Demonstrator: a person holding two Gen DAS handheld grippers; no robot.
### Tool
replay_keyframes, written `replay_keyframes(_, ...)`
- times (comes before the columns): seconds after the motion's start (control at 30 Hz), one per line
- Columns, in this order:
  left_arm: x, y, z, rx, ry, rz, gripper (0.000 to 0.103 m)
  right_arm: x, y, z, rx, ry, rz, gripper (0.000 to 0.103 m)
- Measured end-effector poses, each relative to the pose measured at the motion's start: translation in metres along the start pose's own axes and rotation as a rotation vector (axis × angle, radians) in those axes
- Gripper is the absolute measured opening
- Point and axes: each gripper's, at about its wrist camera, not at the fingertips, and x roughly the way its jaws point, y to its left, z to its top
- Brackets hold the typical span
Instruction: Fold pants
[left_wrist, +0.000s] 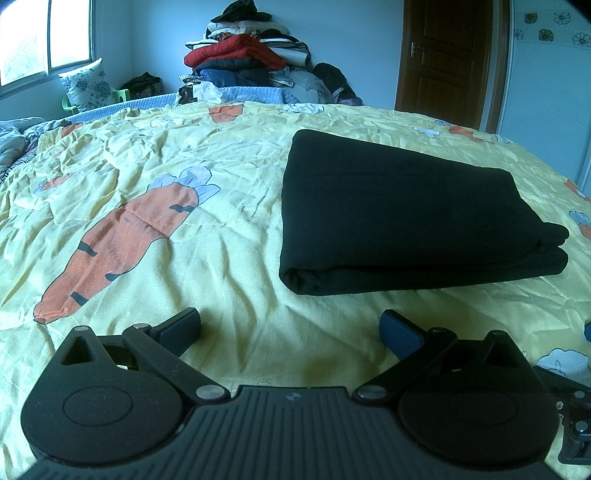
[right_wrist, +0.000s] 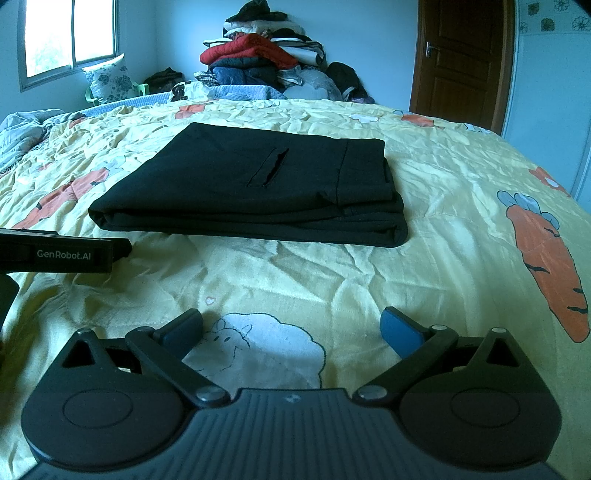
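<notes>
The black pants (left_wrist: 406, 218) lie folded into a thick flat rectangle on the yellow carrot-print bedspread (left_wrist: 184, 166). In the right wrist view the pants (right_wrist: 258, 192) show a slit pocket on top and stacked layers at their right edge. My left gripper (left_wrist: 290, 328) stands open, low over the bedspread, short of the pants' near fold, with nothing between its fingers. My right gripper (right_wrist: 291, 328) is also open and empty, over a white sheep print, well short of the pants. The left gripper's body (right_wrist: 55, 254) shows at the left edge of the right wrist view.
A tall pile of clothes and quilts (left_wrist: 243, 55) stands beyond the bed's far edge. A brown door (left_wrist: 447, 55) is at the back right, a window (left_wrist: 44, 37) and a flowered pillow (left_wrist: 88, 85) at the back left. Rumpled bedding (right_wrist: 26, 133) lies at the left.
</notes>
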Motion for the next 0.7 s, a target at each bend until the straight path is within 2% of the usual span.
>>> replay_keyframes(0.7,0.0002,-0.0016,0.0,-0.002,0.0,0.0,0.103,0.0005,-0.0002,0.0004,0.0,0.0,0.0,0.103)
